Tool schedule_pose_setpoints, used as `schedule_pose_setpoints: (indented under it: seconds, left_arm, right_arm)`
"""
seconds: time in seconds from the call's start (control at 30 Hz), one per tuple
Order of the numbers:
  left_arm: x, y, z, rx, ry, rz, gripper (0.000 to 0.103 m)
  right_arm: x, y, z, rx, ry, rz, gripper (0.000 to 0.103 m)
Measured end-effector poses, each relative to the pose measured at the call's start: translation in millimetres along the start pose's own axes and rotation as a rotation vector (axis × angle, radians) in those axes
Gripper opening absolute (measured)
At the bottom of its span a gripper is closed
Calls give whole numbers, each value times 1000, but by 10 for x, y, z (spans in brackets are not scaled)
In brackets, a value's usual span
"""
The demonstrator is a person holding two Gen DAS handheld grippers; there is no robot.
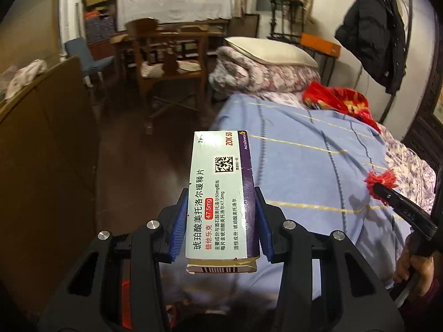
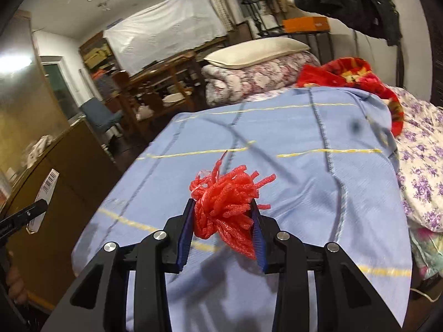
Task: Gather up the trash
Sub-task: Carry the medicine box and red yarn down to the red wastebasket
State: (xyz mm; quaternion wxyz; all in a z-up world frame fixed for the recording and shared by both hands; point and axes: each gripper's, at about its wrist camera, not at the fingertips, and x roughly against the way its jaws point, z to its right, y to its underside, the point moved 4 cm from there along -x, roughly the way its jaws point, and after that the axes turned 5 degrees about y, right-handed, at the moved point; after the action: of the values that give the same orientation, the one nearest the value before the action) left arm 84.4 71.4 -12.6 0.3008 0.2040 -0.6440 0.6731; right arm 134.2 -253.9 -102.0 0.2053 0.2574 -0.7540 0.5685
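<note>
Trash in both grips, medicine box (image 1: pixel 221 193) clamped in left hand-held gripper (image 1: pixel 221 207), red foam netting (image 2: pixel 225 207) in right hand-held gripper (image 2: pixel 224 221): keep both squeezed, carry level off the bed's (image 2: pixel 304 127) near edge to a bin, none in view.

A bed (image 2: pixel 277 127) under a blue cover fills the room; a wooden chair (image 1: pixel 166 63) stands on dark floor (image 1: pixel 155 149), a black coat (image 1: pixel 373 33) hangs on the white wall.

The bed (image 2: pixel 277 127) is seen covered by a light blue blanket with yellow and dark stripes (image 2: pixel 304 182). A folded floral quilt (image 2: pixel 249 83) is piled at its far end, topped by a cream pillow (image 2: pixel 257 49). A red patterned blanket (image 2: pixel 351 74) is bunched beside it.
</note>
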Motion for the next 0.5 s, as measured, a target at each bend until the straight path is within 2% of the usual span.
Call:
schedule_pose_setpoints:
  seconds: [0.23,0.33,0.5]
  left_arm:
    - [573,425,-644,97,-98,8,44]
    - [710,706,-987,156,-160,-26,45]
    - [729,1118,-1445,283,-188,-103,45]
  right_arm:
    - [326,79,-471,71,-101,11,37]
    - [373,123,-696,95,-151,-4,37]
    - [351,230,-1104,147,-198,-46,37]
